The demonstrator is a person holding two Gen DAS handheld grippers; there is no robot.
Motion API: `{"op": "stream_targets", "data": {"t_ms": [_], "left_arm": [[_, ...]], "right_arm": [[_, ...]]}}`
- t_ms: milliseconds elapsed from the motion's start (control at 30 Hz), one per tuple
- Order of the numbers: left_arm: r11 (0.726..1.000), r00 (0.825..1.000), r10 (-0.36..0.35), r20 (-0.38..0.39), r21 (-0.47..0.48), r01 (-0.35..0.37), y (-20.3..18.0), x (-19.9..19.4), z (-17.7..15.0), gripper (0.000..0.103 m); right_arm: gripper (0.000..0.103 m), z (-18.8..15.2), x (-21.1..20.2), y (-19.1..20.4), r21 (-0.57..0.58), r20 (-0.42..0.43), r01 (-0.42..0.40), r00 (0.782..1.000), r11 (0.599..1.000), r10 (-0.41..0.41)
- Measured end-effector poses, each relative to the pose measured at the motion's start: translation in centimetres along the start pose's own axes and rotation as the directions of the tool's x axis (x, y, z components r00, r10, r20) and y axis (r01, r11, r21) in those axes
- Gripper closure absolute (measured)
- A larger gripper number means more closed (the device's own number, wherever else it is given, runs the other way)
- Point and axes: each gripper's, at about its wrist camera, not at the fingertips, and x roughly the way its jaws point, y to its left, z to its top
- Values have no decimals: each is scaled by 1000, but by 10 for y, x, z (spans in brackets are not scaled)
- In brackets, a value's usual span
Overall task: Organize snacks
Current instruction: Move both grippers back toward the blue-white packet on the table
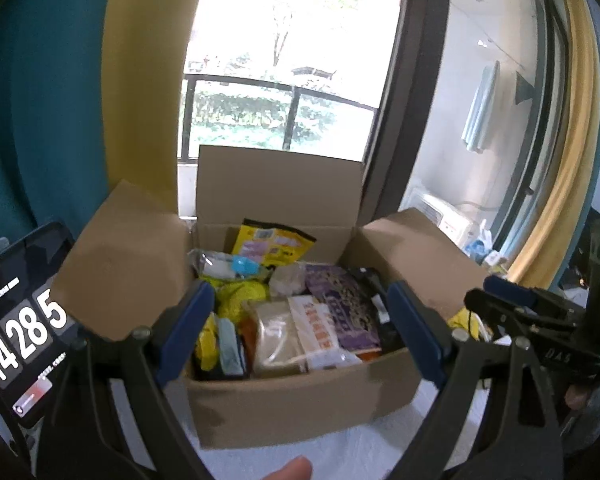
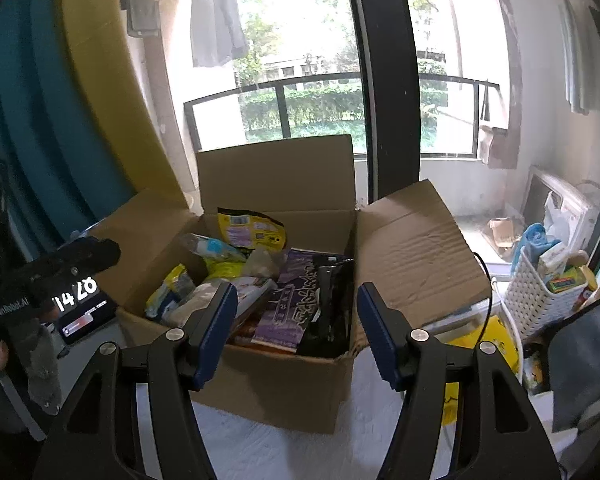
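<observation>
Box (image 1: 296, 404) is full, so both empty, wide-apart grippers (left (image 1: 300, 332), right (image 2: 296, 332)) should descend straight onto one top packet, e.g. the purple one (image 2: 288, 304).

Box (image 1: 300, 404) interior only partly visible: lower packets buried under top layer, left ones masked by left gripper (image 1: 300, 330) pads. Print on purple packet (image 2: 288, 308) and yellow bag (image 1: 274, 245) too blurred to read. Phone (image 1: 18, 332) cut off by left frame edge, last digits lost. Fingertip (image 1: 290, 469) cropped at bottom edge, hand unseen. White basket (image 2: 540, 300) contents small, indistinct. Right gripper (image 2: 296, 330) handles run out of frame. Grey cloth (image 2: 584, 364) clipped at right.
</observation>
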Motion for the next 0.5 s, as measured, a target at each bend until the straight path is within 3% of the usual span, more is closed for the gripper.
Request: {"op": "stream_targets", "data": {"t_ms": [500], "left_arm": [[999, 1000, 7, 3, 37, -7, -14, -54, -32, 13]], "right_arm": [[37, -28, -41, 25, -21, 0, -32, 999, 999, 32]]}}
